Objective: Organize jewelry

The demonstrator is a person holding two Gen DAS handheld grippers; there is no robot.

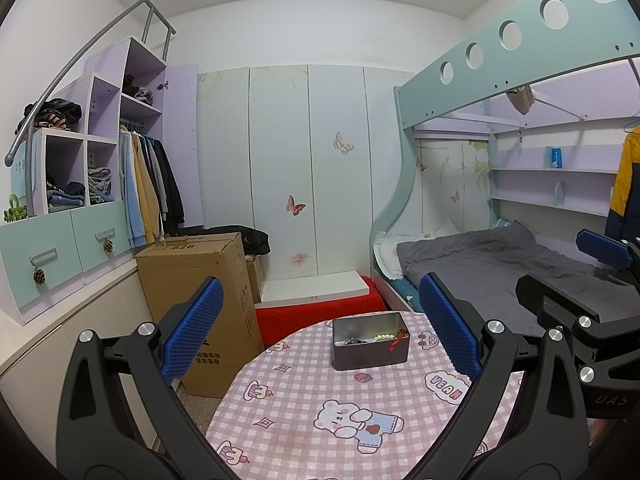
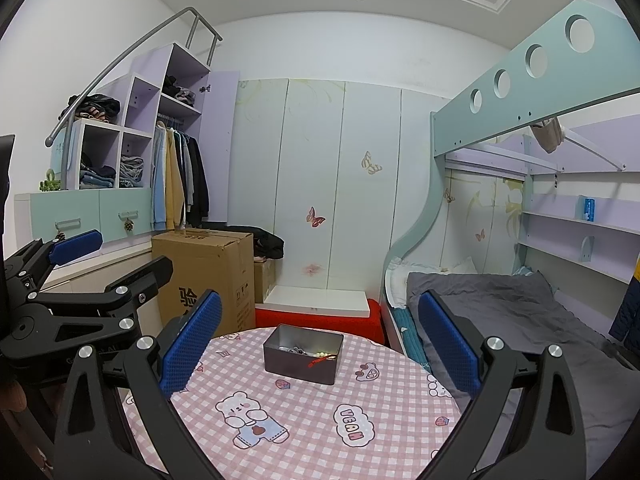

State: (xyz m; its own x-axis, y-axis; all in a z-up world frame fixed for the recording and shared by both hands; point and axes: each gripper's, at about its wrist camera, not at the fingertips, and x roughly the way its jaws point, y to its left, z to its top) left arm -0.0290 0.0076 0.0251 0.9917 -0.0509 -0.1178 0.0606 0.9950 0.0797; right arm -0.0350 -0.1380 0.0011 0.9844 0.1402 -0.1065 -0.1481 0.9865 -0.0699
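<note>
The left gripper (image 1: pixel 320 320) hovers with jaws spread, empty. Ahead, a grey tin (image 1: pixel 370 340) holding jewelry (image 1: pixel 382 337) sits on the checked worktop (image 1: pixel 304 412). The right gripper (image 2: pixel 320 336) also has jaws spread, empty.

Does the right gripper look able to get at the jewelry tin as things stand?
Probably yes. The right gripper is open and aimed at the tin, which stands open-topped on the checked tablecloth with nothing between them.
</note>
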